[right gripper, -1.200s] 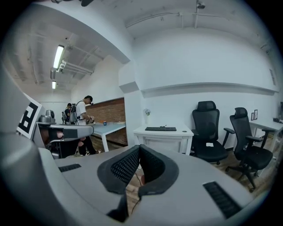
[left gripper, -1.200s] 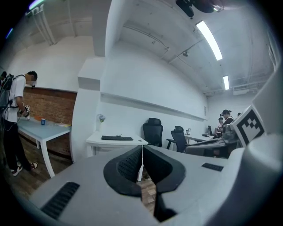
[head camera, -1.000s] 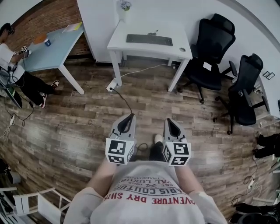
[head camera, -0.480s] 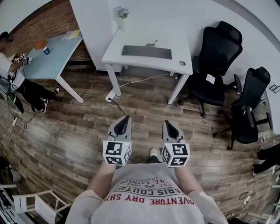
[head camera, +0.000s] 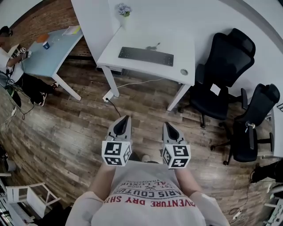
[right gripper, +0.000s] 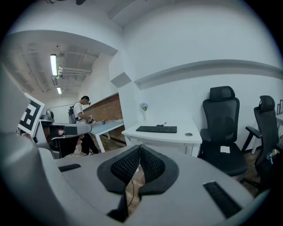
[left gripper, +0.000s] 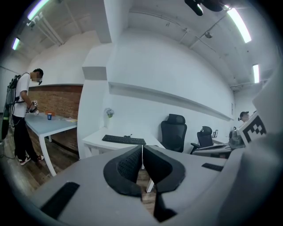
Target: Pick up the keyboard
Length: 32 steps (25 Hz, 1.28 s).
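Observation:
A black keyboard (head camera: 146, 56) lies on a white desk (head camera: 132, 39) against the far wall, also seen as the keyboard (left gripper: 124, 140) in the left gripper view and the keyboard (right gripper: 156, 129) in the right gripper view. My left gripper (head camera: 125, 119) and right gripper (head camera: 167, 126) are side by side over the wood floor, well short of the desk, both pointing at it. Both are shut with nothing between the pads. A small round object (head camera: 184, 72) sits at the desk's right end and a small vase with flowers (head camera: 124, 9) at its back left.
Two black office chairs (head camera: 223, 75) (head camera: 254, 119) stand right of the desk. A light blue table (head camera: 48, 48) with a cup is at the left, a person (head camera: 17, 66) beside it. A power strip and cable (head camera: 110, 95) lie on the floor before the desk.
The desk and keyboard have grown larger and nearer in the head view as I moved toward them. Both grippers stay shut and side by side.

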Motion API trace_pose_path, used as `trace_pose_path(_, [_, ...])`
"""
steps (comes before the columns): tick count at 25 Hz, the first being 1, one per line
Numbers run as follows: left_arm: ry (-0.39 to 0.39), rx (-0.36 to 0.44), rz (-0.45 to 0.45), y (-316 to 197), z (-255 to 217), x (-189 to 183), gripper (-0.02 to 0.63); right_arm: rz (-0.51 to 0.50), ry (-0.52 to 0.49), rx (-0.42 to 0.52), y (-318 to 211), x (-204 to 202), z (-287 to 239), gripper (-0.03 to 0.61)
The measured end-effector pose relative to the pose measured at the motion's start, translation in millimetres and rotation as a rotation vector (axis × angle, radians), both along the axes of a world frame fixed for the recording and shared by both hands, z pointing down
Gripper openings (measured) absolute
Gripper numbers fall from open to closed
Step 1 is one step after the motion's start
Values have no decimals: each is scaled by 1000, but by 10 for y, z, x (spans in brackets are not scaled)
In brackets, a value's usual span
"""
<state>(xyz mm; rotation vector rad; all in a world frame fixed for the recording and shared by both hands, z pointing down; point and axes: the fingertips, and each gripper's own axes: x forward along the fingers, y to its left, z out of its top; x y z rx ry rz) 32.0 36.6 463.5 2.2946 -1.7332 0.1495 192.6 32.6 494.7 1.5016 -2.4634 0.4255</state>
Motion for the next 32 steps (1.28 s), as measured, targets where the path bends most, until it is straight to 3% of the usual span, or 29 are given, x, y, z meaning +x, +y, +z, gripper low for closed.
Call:
trace_pose_path(6, [9, -32, -27, -416, 135, -54, 28, -33, 4, -37, -336, -56, 158, 25])
trace_pose_path(15, [4, -8, 60, -1441, 133, -221, 28, 17, 0, -44, -1223, -384, 105, 25])
trace_pose_path(22, [-4, -18, 143, -2388, 115, -715, 28, 118, 20, -40, -2104, -754, 95, 25])
trace_pose_path(27, [59, 11, 183, -3019, 74, -1163, 28, 184, 13, -36, -2674, -1054, 112, 25])
trace_pose_path(32, [51, -13, 195, -3460, 174, -1478, 28, 231, 17, -49, -3076, -1242, 132, 25])
